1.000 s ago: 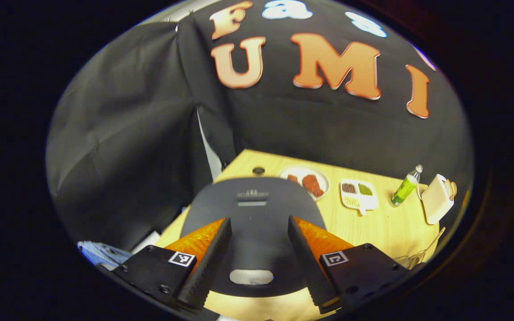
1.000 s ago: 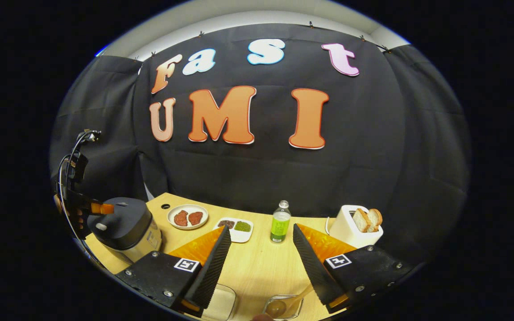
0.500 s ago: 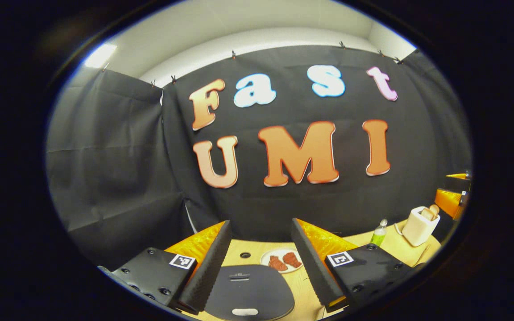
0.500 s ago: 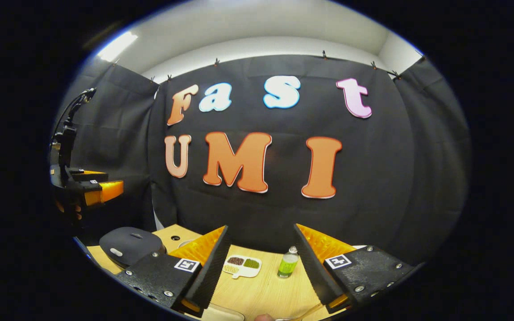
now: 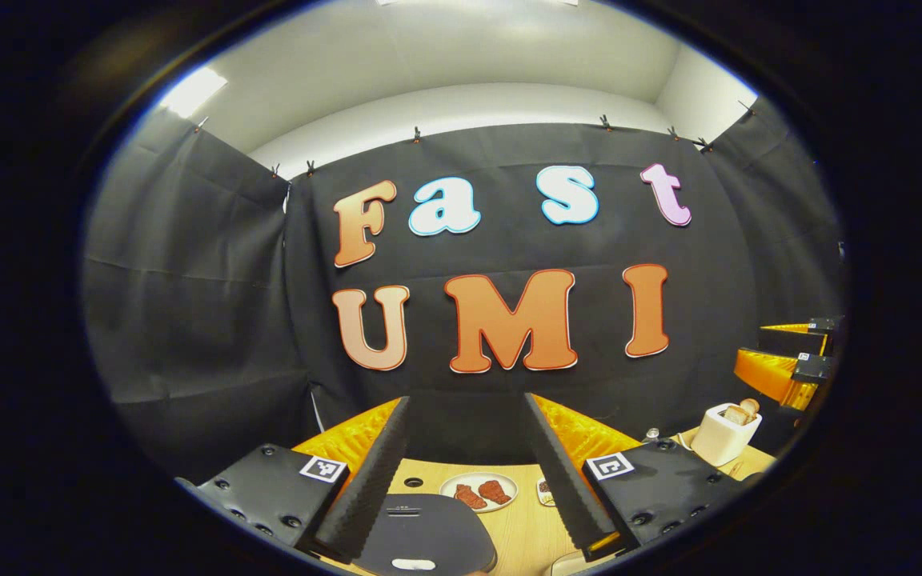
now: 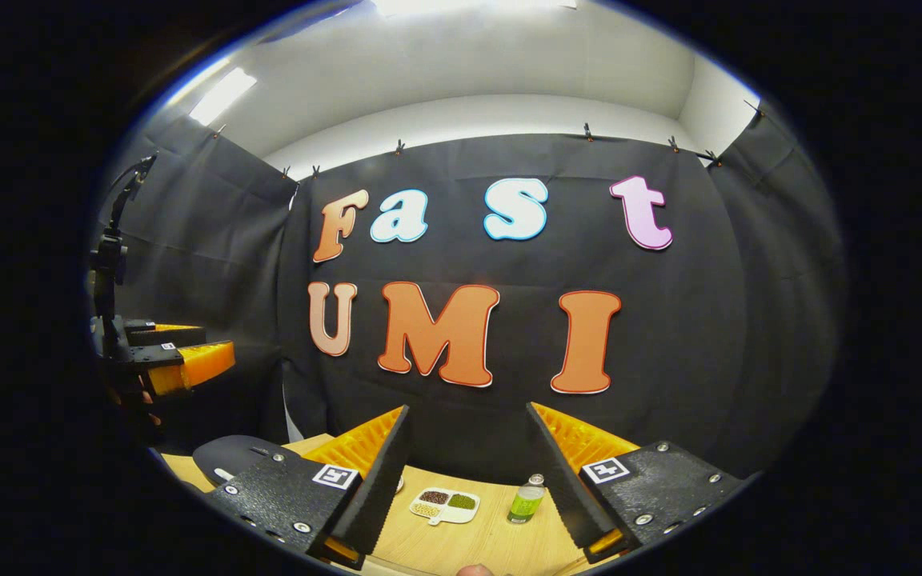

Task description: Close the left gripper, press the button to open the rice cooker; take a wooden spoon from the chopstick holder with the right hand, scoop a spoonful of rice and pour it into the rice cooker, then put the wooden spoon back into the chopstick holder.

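The rice cooker's dark closed lid point(image 5: 429, 534) lies low in the left gripper view, its pale button point(image 5: 413, 564) at the bottom edge. My left gripper point(image 5: 467, 398) is held high above it, pointing at the booth wall, open with nothing between its fingers. The right gripper view has that same lid point(image 6: 229, 458) at lower left, with my left gripper point(image 6: 209, 348) hanging open well above it. My right gripper point(image 6: 467, 408) is also raised and open, empty, over the table's middle. It appears at the far right of the left gripper view point(image 5: 753, 346).
On the wooden table point(image 6: 461, 540) stand a divided dish of grains point(image 6: 445, 506) and a green bottle point(image 6: 523, 501). A plate with two pieces of meat point(image 5: 479, 490) sits behind the cooker, and a toaster holding bread point(image 5: 721, 432) at the right.
Both grippers have lifted and tilted upward, so the table, cooker and dishes slid to the bottom of each view. Both stayed open and empty.
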A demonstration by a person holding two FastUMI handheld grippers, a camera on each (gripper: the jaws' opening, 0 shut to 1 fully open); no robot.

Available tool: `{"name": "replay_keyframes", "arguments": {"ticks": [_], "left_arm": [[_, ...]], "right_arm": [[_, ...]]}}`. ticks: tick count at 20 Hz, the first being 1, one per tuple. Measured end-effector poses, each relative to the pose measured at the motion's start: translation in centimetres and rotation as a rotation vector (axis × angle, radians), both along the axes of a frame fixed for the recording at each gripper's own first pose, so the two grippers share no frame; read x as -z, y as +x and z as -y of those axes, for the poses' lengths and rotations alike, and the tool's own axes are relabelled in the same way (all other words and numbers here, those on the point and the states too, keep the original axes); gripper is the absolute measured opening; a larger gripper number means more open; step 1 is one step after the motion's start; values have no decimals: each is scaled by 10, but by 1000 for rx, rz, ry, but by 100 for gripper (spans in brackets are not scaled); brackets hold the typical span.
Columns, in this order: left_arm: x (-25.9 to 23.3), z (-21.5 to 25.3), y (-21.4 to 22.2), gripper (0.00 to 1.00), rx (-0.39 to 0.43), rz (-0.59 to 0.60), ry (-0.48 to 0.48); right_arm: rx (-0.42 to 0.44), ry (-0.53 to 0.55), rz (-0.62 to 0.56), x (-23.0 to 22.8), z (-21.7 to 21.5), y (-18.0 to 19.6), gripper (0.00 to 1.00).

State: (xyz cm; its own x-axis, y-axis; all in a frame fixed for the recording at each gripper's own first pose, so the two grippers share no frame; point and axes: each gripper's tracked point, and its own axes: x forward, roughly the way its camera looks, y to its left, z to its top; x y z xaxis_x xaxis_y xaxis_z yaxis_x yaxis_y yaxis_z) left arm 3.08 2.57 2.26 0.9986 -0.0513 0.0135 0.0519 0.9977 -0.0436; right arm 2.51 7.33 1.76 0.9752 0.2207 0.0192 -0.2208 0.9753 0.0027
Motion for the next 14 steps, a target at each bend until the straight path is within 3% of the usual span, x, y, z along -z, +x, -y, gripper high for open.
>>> {"name": "replay_keyframes", "arguments": {"ticks": [7, 8, 9, 10, 14], "left_arm": [[-1, 2, -4, 100, 8, 21, -7], [1, 2, -5, 94, 5, 14, -3], [3, 2, -6, 97, 5, 11, 4], [4, 2, -6, 100, 3, 11, 11], [-1, 6, -8, 94, 19, 22, 10]], "right_arm": [[-6, -5, -36, 14, -6, -3, 88], [-2, -2, -38, 14, -7, -3, 95], [-1, 2, -40, 14, -6, -4, 88], [0, 5, -41, 14, -7, -5, 88], [13, 13, -50, 14, -1, -5, 89]]}}
